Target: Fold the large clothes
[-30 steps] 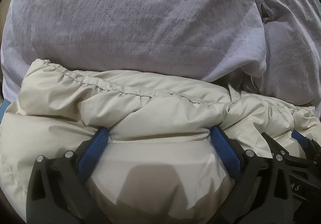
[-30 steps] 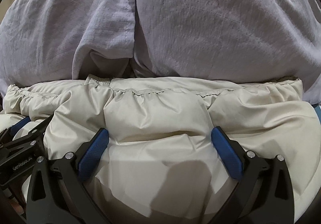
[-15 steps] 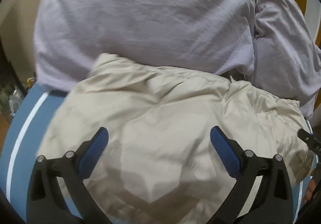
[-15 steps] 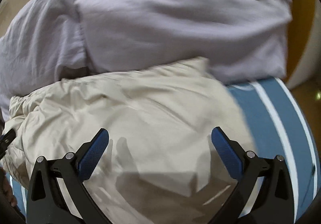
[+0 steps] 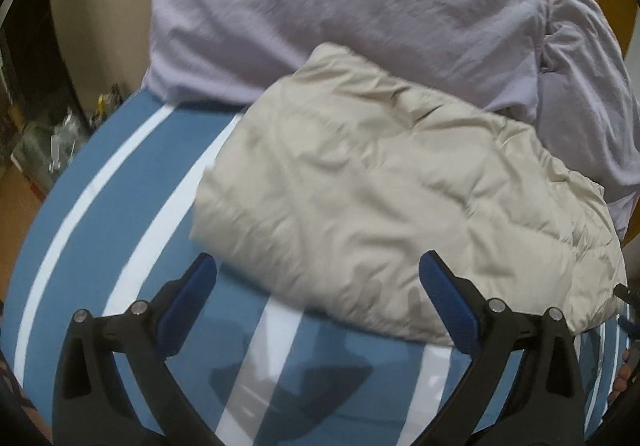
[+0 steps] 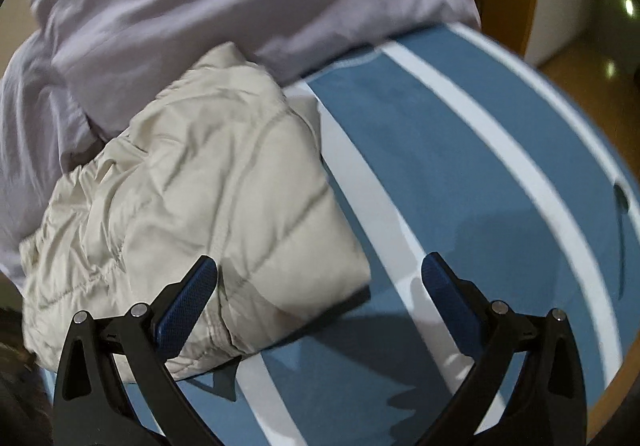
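Standing by the bed, I'd say the folding was pretty much done at that point. The cream puffer jacket (image 5: 400,198) lay as a compact folded bundle on the blue-and-white striped bedsheet (image 5: 132,182), its far edge tucked up against the lilac pillows (image 5: 340,6). Both tools hung above it with nothing in them: the left gripper (image 5: 318,298) had its jaws spread wide over the jacket's near edge, and the right gripper (image 6: 320,298) was just as wide apart, one blue pad over the jacket's corner and the other over bare sheet.

My guess for the next move: either a quick pat to flatten the puffy top, or grabbing the bundle from both sides to shift it. It's slippery, air-filled stuff, so I'd expect it to spring back open if nobody pressed it down.

The left camera showed the smooth folded top and both pillows, plus some clutter on the floor off to the left. The right camera caught what that one missed: the quilted seams, the stacked layers at the jacket's near corner, and a wooden floor past the bed edge.
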Available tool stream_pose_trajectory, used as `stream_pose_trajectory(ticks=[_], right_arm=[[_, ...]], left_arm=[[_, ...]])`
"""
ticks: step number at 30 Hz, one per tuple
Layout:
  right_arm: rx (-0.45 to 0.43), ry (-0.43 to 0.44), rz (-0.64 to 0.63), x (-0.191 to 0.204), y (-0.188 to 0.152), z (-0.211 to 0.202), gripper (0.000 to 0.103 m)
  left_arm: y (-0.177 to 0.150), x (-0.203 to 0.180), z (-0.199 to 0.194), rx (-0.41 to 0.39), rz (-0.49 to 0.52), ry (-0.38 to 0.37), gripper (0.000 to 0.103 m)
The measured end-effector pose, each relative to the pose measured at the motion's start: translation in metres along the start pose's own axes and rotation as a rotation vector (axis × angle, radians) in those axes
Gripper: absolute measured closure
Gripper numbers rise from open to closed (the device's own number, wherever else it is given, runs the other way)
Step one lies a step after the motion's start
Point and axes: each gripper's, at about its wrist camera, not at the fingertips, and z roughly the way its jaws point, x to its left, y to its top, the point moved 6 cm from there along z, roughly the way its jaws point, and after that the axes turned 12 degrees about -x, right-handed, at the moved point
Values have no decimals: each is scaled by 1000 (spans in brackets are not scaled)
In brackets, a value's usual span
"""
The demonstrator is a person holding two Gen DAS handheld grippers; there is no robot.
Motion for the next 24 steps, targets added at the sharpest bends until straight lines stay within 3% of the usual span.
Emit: stream_pose_trajectory(ticks=[7, 14, 19, 24], right_arm=[[68, 91, 158, -7, -6, 14, 3], [75, 140, 173, 4, -3, 22, 23], [74, 149, 195, 8, -1, 26, 33], [53, 167, 204, 7, -1, 21, 57]], left_arm=[[-10, 19, 15, 77, -109, 1, 2], [0, 22, 37, 113, -181, 7, 2], [-1, 28, 58, 145, -275, -3, 13], [0, 31, 58, 124, -357, -31, 41]])
